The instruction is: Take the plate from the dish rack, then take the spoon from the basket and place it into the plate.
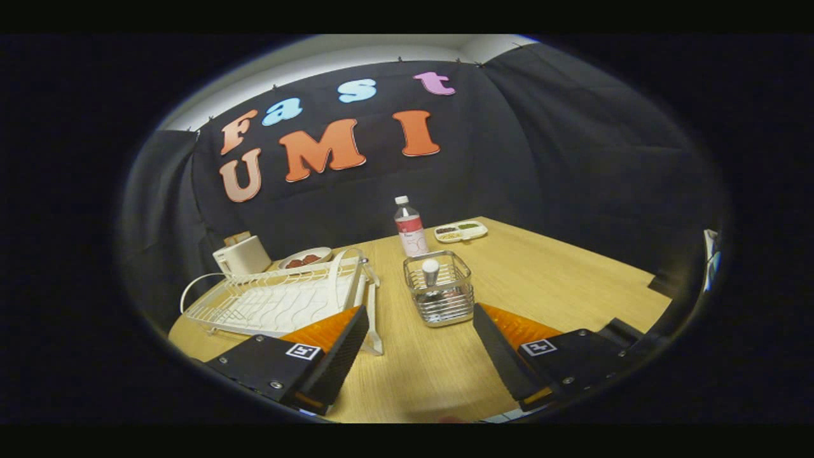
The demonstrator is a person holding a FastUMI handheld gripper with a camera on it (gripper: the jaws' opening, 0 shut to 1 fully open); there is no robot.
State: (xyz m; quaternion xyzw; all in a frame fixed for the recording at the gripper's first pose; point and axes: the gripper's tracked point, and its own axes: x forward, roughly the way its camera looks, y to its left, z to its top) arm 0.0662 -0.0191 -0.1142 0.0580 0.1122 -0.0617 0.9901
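A white wire dish rack point(273, 299) lies on the wooden table ahead and left of my left finger. A white plate point(348, 273) stands on edge at the rack's right end, seen nearly edge-on. Just beyond the gap between my fingers sits a square metal wire basket point(445, 305), and a spoon point(431, 271) stands in it with its pale handle end poking up. My gripper point(420, 310) is open, fingers wide apart above the table, holding nothing. The basket is slightly nearer my right finger.
Behind the basket stands a clear bottle point(410, 228) with a red label. A white divided tray point(461, 231) with food lies farther back. A white toaster point(241, 256) and a bowl point(305, 257) of red pieces sit behind the rack. Bare table point(572, 286) spreads to the right.
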